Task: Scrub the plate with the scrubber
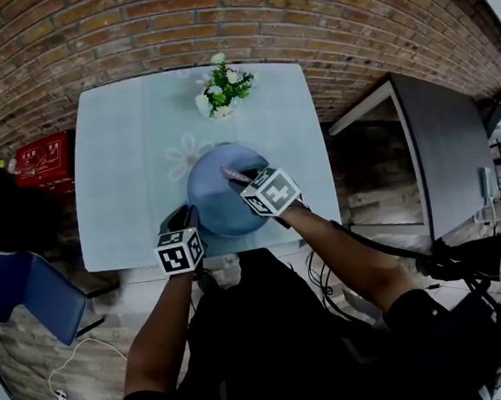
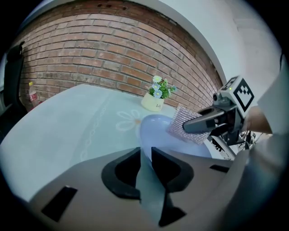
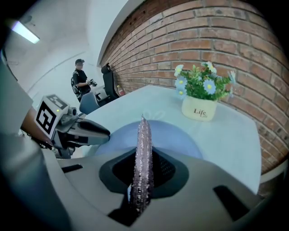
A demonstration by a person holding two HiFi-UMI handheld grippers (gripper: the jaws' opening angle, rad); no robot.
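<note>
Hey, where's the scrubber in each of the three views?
Head view: scrubber at centre, over the plate.
Left gripper view: scrubber right of centre, held by the right gripper.
Right gripper view: scrubber dead centre, edge-on between the jaws.
Shared landmark: the flower pot, seen in all three.

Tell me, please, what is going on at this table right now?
A person is working with a gripper in each hand. The left gripper is shut on the near rim of the blue plate, steadying it. The right gripper is shut on a sparkly scrubber, held edge-on over the plate, at or just above its surface. A small flower pot stands at the far side of the table.
</note>
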